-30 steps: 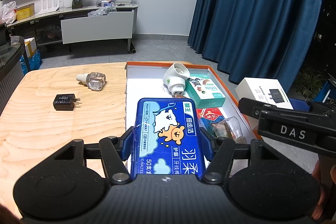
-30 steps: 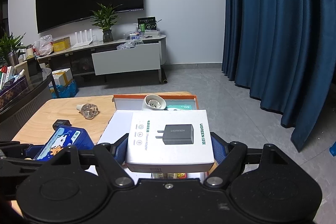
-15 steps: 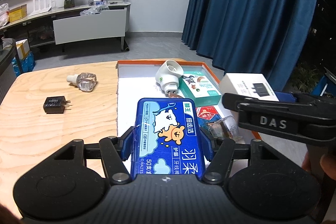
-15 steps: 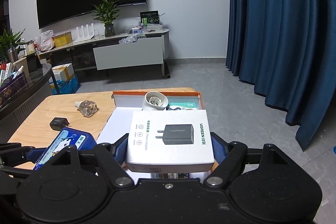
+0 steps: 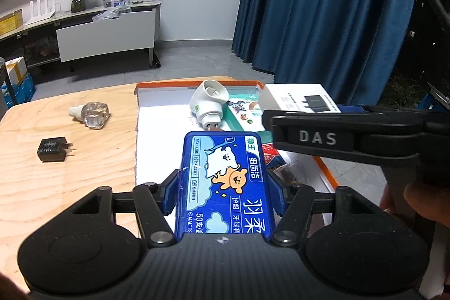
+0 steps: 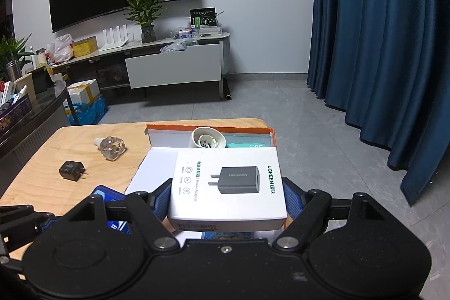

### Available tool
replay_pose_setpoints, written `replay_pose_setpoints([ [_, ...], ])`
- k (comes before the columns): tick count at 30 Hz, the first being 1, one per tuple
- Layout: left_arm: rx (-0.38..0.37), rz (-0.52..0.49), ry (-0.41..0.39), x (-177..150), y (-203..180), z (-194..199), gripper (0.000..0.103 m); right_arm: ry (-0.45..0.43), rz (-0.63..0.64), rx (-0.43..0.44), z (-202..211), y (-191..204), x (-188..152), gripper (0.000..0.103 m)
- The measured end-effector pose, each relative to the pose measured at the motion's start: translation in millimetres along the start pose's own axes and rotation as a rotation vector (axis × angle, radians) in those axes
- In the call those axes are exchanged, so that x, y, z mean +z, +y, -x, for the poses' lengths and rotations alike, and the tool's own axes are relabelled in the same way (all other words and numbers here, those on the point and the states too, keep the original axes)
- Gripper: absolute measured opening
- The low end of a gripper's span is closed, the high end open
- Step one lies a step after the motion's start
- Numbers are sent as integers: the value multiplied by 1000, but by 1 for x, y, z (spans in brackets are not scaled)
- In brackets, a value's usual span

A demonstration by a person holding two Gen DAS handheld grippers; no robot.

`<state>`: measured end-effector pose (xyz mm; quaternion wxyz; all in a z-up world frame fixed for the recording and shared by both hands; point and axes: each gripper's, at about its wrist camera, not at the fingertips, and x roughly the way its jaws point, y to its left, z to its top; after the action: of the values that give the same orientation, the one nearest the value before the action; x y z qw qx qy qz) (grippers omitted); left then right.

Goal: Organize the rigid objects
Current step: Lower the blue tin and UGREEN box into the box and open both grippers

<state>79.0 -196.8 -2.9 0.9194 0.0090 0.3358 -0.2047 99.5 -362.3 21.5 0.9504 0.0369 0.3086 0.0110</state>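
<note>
Left gripper (image 5: 225, 184) clamped on blue plastic floss-pick case with cartoon bear print (image 5: 225, 176), held above near edge of orange-rimmed white cardboard tray (image 5: 166, 114). Right gripper (image 6: 227, 196) clamped on white cardboard power-adapter box (image 6: 227, 184), over tray's right side. White plug-in unit (image 5: 209, 106) and green carton (image 5: 244, 114) at tray's far edge. Black charger plug (image 5: 53, 149) and clear glass bottle (image 5: 92, 114) on wooden table (image 5: 70, 187), left of tray.
</note>
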Motion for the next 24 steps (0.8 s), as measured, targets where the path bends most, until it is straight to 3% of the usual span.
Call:
replay_pose_setpoints([
  [24, -30, -9, 28, 4, -5, -18, 63, 48, -1, 11, -27, -1, 7, 93],
])
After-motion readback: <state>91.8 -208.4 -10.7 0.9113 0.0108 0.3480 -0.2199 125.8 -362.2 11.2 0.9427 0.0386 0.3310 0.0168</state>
